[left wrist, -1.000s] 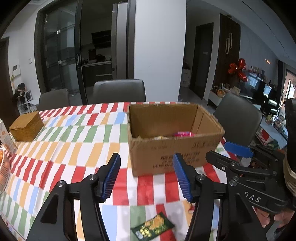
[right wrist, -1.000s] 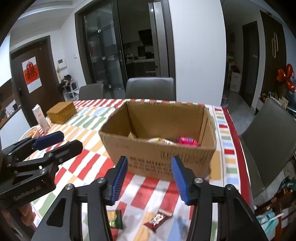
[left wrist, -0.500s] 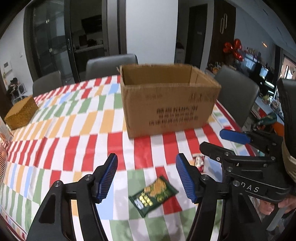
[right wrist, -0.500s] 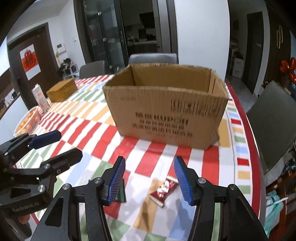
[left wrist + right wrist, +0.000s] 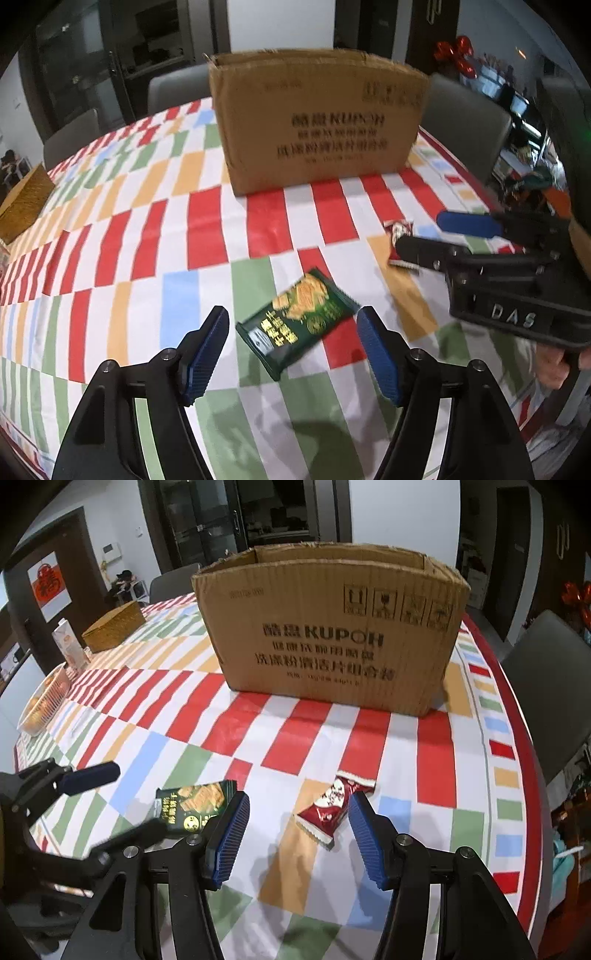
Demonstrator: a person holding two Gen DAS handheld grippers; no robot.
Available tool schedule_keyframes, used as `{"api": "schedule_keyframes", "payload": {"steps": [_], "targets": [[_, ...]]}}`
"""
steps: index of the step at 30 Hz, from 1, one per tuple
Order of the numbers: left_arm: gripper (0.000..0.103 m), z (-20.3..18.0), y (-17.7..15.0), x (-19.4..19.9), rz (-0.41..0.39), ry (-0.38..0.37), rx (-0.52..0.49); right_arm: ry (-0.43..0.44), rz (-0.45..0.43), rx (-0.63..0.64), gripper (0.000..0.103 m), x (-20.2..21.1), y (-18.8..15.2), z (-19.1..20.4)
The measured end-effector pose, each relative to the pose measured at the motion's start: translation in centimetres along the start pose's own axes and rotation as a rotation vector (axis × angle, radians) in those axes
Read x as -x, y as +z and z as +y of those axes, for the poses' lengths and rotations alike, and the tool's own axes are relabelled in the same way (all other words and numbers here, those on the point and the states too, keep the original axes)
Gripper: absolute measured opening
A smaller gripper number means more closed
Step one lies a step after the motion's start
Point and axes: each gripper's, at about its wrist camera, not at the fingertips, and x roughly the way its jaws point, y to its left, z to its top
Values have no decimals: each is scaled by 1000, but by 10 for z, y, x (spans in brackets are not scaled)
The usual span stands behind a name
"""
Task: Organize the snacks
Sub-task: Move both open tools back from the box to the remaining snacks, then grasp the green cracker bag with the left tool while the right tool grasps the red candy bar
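A dark green snack packet lies flat on the striped tablecloth, between and just ahead of my open left gripper. It also shows in the right wrist view. A red snack packet lies between the fingertips of my open right gripper, just above the cloth; it also shows in the left wrist view, partly hidden by the right gripper. The open cardboard box stands further back on the table; its inside is hidden from here.
A woven box, a carton and a white basket stand at the far left of the table. Grey chairs stand around it. The table's red-bordered right edge is close to my right gripper.
Both grippers have come down and back from above the box toward the tablecloth. The green packet now lies between the left fingers and the red packet between the right fingers.
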Motion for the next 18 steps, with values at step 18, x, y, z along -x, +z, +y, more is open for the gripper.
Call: {"api": "schedule_keyframes", "payload": {"steps": [18], "targets": [[75,6,3,-48,79,5,0,-25,69,-38,57,-26,-8,-10]]}}
